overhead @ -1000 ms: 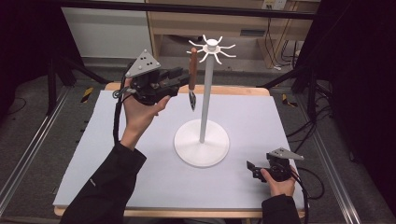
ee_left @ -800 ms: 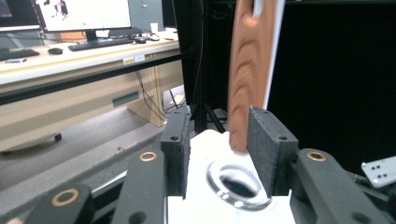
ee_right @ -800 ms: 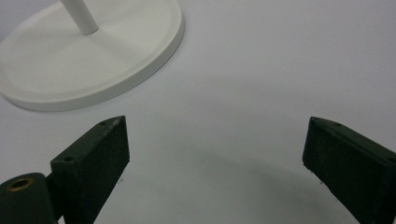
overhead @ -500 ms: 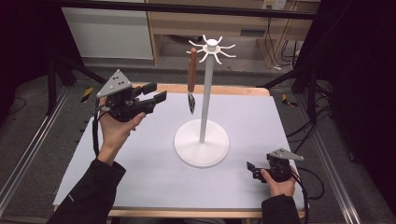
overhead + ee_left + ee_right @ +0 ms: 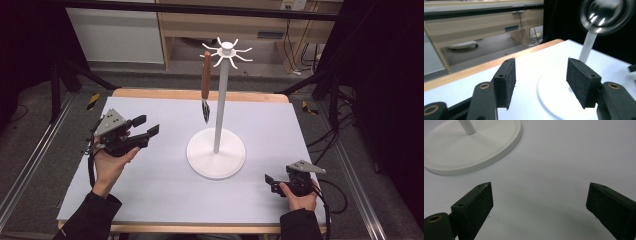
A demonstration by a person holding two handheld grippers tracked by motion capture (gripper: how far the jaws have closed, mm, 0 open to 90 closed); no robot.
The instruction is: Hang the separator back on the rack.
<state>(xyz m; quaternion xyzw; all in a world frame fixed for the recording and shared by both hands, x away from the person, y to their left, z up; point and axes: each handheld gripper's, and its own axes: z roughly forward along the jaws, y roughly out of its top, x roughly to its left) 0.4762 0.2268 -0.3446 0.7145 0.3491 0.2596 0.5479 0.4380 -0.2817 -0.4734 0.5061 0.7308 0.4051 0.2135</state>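
Observation:
A white hook stand [image 5: 216, 150] rises from the middle of the table. A brown-handled utensil [image 5: 205, 82] hangs from one of its top hooks, dark end down. My left gripper [image 5: 146, 125] is held low at the table's left, well apart from the utensil. Its jaws have just been opening and nothing is between them. In the left gripper view the gripper [image 5: 541, 82] stands open, with the stand's base [image 5: 554, 97] and pole [image 5: 587, 48] beyond. My right gripper [image 5: 270, 183] rests near the front right. It is open [image 5: 540, 202] over bare mat, beside the stand's base [image 5: 474, 147].
A pale grey mat [image 5: 300, 125] covers the wooden table. Beyond the far edge stand wooden shelves [image 5: 260, 25] with cables on the floor. A blurred shiny round shape [image 5: 606, 15] shows at the top of the pole in the left gripper view.
My left hand has moved down and to the left, away from the hanging utensil, and its jaws have opened. The utensil stays on its hook. The right hand has not moved.

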